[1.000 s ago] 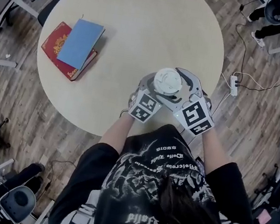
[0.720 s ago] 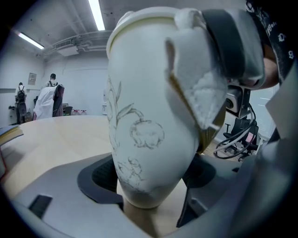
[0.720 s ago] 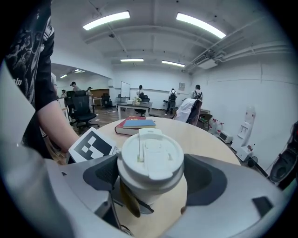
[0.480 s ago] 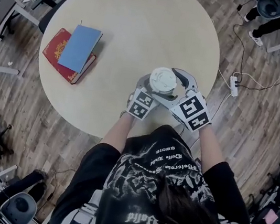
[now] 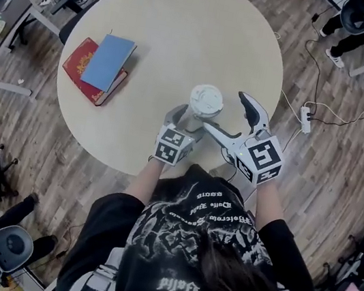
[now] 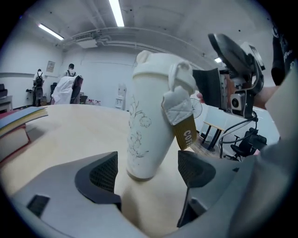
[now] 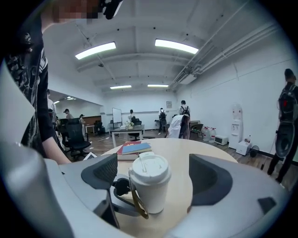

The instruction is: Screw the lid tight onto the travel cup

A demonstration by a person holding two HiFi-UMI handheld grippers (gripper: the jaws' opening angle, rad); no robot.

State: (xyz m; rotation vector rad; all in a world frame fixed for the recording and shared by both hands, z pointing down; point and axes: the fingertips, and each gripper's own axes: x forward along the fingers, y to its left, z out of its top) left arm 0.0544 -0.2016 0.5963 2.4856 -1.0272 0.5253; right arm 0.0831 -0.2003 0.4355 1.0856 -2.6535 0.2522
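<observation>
The white travel cup (image 6: 144,130) with a flower drawing stands on the round table (image 5: 187,32), its white lid (image 5: 206,101) on top and a brown-labelled strap (image 6: 182,122) hanging at its side. My left gripper (image 5: 187,123) is open around the cup's base, with a gap between each pad and the cup (image 6: 149,174). My right gripper (image 5: 225,113) is just right of the lid, and its jaws have just been opening wider. Its fingertips end short of the cup, so nothing is between them; in the right gripper view the cup (image 7: 150,186) stands ahead of the gap.
A blue book on a red book (image 5: 102,66) lies at the table's left side. The near table edge (image 5: 130,164) is just in front of my hands. A power strip and cables (image 5: 304,115) lie on the floor to the right. People and chairs are in the far room.
My right gripper has let go of the lid and drawn back to the right, jaws spread wider. The left gripper and cup have shifted slightly left.
</observation>
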